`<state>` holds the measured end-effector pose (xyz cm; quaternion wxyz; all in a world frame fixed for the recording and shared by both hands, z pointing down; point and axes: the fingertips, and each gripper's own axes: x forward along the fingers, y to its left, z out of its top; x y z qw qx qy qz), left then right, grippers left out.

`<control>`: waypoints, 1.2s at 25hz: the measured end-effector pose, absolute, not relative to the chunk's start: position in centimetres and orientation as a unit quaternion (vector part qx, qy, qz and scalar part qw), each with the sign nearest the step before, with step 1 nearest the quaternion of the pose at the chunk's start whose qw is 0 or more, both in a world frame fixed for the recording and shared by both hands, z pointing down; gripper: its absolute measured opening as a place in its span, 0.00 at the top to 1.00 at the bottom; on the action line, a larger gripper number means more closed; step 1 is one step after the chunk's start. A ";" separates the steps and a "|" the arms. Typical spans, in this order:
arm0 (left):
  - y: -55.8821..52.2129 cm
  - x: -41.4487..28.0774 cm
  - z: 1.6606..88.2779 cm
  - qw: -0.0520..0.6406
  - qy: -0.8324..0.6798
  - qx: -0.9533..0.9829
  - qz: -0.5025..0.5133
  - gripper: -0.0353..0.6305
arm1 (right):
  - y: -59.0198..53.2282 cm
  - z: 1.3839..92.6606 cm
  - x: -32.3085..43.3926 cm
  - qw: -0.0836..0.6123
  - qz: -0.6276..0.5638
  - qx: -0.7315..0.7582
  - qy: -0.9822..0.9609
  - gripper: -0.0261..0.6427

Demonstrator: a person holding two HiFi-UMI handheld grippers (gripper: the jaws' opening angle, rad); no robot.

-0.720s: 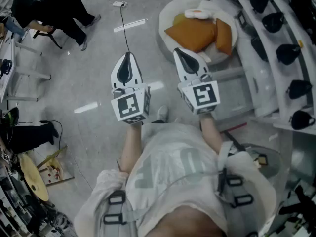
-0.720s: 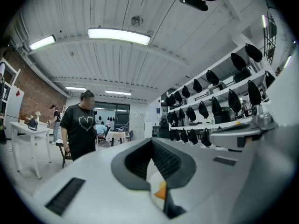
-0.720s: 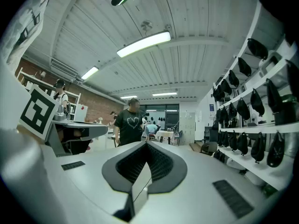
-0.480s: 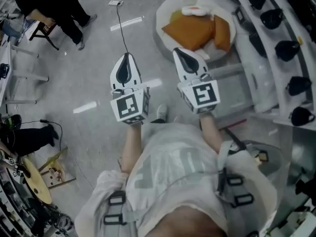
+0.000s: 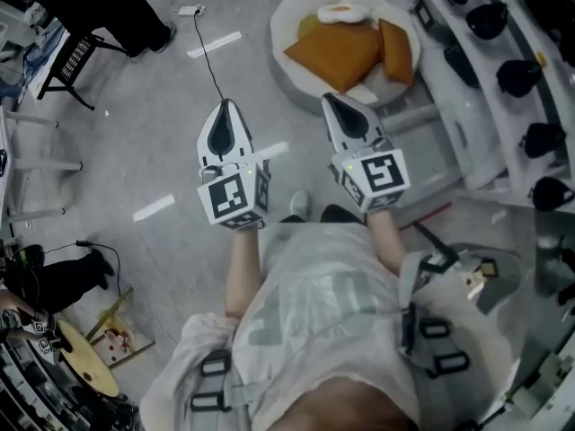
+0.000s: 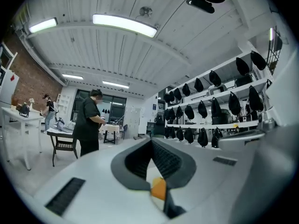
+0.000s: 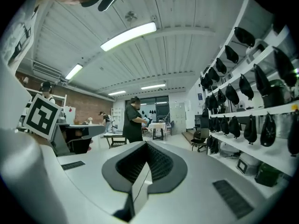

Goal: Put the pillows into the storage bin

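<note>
A round white storage bin (image 5: pixel 292 77) stands on the floor ahead of me in the head view. Two orange pillows lie in it, a large one (image 5: pixel 334 52) and a smaller one (image 5: pixel 396 50), with a white and orange egg-shaped pillow (image 5: pixel 340 12) behind them. My left gripper (image 5: pixel 225 108) and right gripper (image 5: pixel 334 100) are held side by side in front of my chest, both shut and empty, short of the bin. In the left gripper view the jaws (image 6: pixel 152 146) are pressed together, with a sliver of orange showing below them. The right gripper (image 7: pixel 147 147) is also pressed shut.
White shelves with several black bags (image 5: pixel 521 77) run along the right. A cable (image 5: pixel 208 61) crosses the floor to a plug at the top. A person in black (image 5: pixel 99 3) stands by a chair (image 5: pixel 67 57) at the top left. Someone's legs (image 5: pixel 54 272) are at the left edge.
The head view has shifted, so the bin now sits higher and further left. Both grippers stay shut and level. The person in black has moved toward the top left edge.
</note>
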<state>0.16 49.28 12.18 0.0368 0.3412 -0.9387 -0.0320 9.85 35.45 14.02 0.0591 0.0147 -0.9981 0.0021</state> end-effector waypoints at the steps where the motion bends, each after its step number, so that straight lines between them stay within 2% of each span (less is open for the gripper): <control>1: 49.5 -0.5 12.4 0.042 -0.938 0.342 -0.030 0.94 | 35.3 14.4 9.8 0.065 0.003 0.025 -0.998 0.95; 14: 43.8 -6.4 14.5 0.063 -0.926 0.370 -0.037 0.94 | 27.0 16.5 8.1 0.082 0.024 0.120 -0.989 0.95; 22: 35.4 -12.8 15.6 0.054 -0.910 0.410 -0.021 0.94 | 19.2 16.9 0.3 0.066 0.023 0.127 -0.989 0.95; 30: 22.3 -21.2 14.1 0.039 -0.888 0.459 -0.013 0.94 | 8.0 18.2 -6.7 0.069 0.048 0.162 -0.983 0.95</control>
